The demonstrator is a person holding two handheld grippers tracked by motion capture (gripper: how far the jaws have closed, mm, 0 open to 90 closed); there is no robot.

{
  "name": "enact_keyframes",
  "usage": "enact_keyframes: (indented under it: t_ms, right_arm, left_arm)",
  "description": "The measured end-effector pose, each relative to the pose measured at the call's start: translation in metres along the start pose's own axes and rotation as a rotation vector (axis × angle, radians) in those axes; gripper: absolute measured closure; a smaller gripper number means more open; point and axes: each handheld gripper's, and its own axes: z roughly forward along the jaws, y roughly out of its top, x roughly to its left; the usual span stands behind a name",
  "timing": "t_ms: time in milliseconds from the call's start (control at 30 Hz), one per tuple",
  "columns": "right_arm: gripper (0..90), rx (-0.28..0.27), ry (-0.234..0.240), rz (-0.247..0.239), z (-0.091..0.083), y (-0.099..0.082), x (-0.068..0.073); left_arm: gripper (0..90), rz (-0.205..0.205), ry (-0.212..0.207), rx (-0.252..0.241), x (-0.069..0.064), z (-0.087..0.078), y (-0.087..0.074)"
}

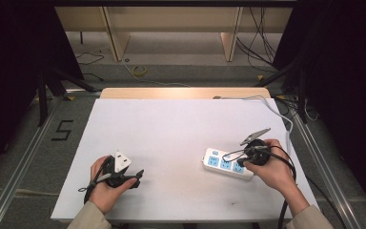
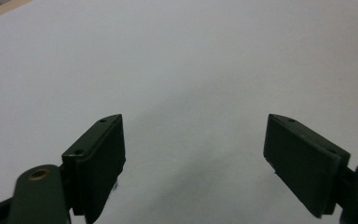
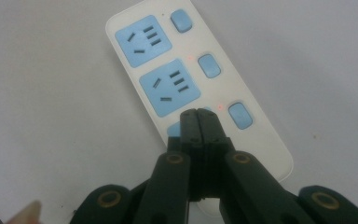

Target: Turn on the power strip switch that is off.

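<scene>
At the lower right of the high view, the right gripper (image 1: 242,163) is held with its jaws pressed together, empty, over the near blue socket of the white power strip (image 3: 270,140) lying on the white table (image 1: 171,133). At the lower left, the left gripper (image 2: 193,163) is held with its jaws spread wide above bare tabletop.

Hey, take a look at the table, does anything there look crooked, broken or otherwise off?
Nothing looks damaged or spilled. The white plastic power strip with blue sockets lies flat but at a slant to the white table edges. The right tongs are shut over its nearest socket; the left tongs stand open over bare tabletop.
</scene>
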Motion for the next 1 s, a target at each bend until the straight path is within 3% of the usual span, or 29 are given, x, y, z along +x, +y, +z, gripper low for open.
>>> enact_keyframes:
  t_ms: [1000]
  right_arm:
    - [90.0,0.007,0.003,-0.01,0.004,0.015,0.001]
  left_arm:
    - [20.7,0.007,0.003,0.0,0.0,-0.001,0.0]
